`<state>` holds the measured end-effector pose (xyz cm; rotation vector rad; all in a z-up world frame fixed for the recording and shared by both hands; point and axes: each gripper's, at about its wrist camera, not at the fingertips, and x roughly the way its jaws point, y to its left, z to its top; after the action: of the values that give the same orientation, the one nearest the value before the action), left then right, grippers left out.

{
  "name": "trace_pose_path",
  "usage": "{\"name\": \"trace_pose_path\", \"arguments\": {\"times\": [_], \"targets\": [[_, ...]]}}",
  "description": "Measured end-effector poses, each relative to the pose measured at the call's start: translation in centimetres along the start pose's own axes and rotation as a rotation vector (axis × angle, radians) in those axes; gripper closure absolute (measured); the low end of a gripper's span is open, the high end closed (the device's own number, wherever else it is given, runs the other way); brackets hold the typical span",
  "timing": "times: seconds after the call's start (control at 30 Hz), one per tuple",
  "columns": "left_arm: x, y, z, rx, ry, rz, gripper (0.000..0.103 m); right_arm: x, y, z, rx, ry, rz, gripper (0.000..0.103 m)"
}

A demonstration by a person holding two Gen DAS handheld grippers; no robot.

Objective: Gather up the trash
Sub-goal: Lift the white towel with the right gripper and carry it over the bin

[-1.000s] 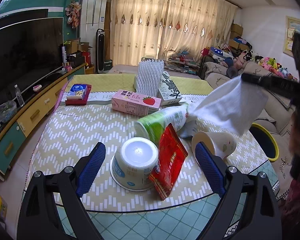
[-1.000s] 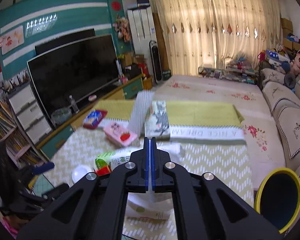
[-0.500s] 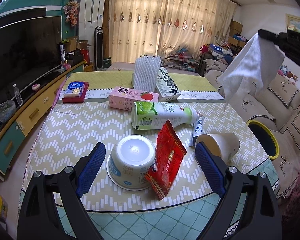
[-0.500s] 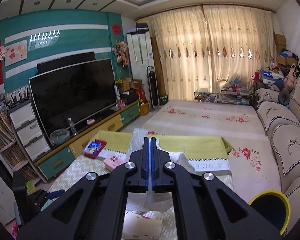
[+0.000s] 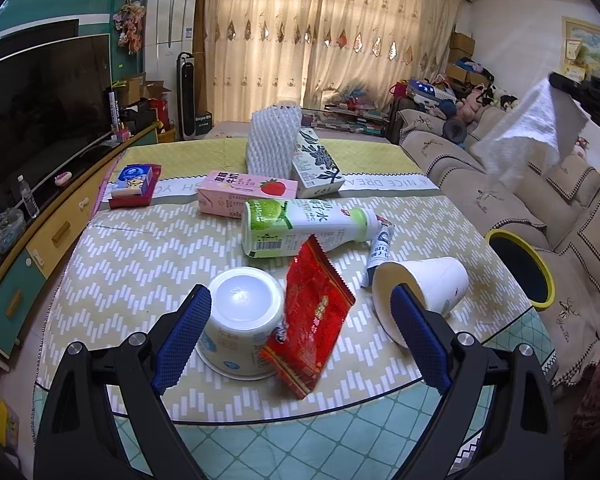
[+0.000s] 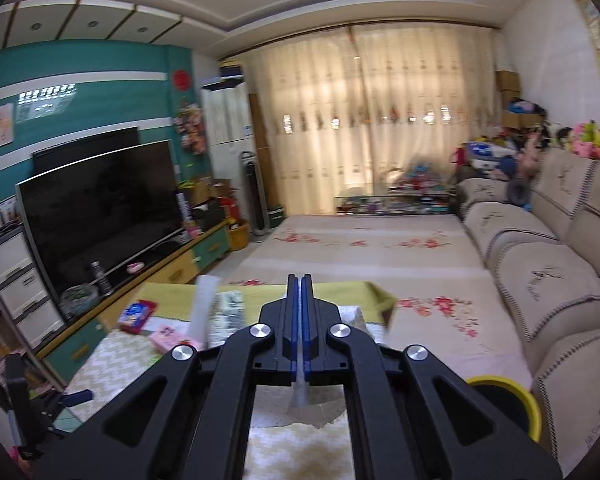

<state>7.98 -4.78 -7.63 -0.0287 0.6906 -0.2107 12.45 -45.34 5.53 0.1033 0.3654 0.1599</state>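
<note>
My right gripper (image 6: 301, 284) is shut on a white paper towel (image 5: 524, 136) and holds it high in the air, to the right of the table and above the sofa; the towel hangs below the jaws (image 6: 300, 396). My left gripper (image 5: 300, 320) is open and empty over the table's near edge. Between its fingers lie an upturned white bowl (image 5: 242, 312) and a red snack wrapper (image 5: 310, 320). A tipped paper cup (image 5: 420, 292) lies by the right finger. A green-labelled bottle (image 5: 300, 226) lies on its side behind them.
A yellow-rimmed bin stands on the floor right of the table (image 5: 520, 268), also in the right wrist view (image 6: 508, 404). Further back on the table (image 5: 140, 248) are a pink carton (image 5: 246, 194), white foam netting (image 5: 274, 142), a milk carton (image 5: 316, 164) and a tissue pack (image 5: 134, 184).
My right gripper has lifted the paper towel off the table and carried it up and to the right. The bottle it covered now lies fully in view. The left gripper stays put.
</note>
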Motion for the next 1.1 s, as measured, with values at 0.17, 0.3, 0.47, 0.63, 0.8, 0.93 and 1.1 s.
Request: {"name": "trace_pose_path", "arguments": {"times": [0.17,0.3,0.47,0.63,0.8,0.93,1.1], "targets": [[0.4,-0.9,0.1,0.016,0.011,-0.006,0.013,-1.3,-4.8,-0.8,0.024,0.003,-0.117,0.101],[1.0,-1.9,0.3,0.032,0.021,-0.013,0.013,-2.2,-8.6,-1.9,0.057,0.011,-0.202,0.101],[1.6,-3.5,0.6,0.056,0.032,-0.031,0.013,-2.0,-13.0,-4.2,0.109,0.051,-0.296,0.101],[1.7,-4.9,0.8,0.075,0.033,-0.065,0.013,-0.5,-16.5,-7.0,0.169,0.116,-0.353,0.101],[1.9,-6.4,0.9,0.101,0.042,-0.097,0.013,1.6,-19.1,-9.6,0.226,0.181,-0.388,0.101],[2.3,-7.4,1.0,0.111,0.059,-0.127,0.013,3.1,-21.1,-11.6,0.264,0.221,-0.412,0.098],[2.8,-8.2,0.9,0.129,0.076,-0.134,0.013,3.5,-21.8,-12.8,0.291,0.233,-0.417,0.07]]}}
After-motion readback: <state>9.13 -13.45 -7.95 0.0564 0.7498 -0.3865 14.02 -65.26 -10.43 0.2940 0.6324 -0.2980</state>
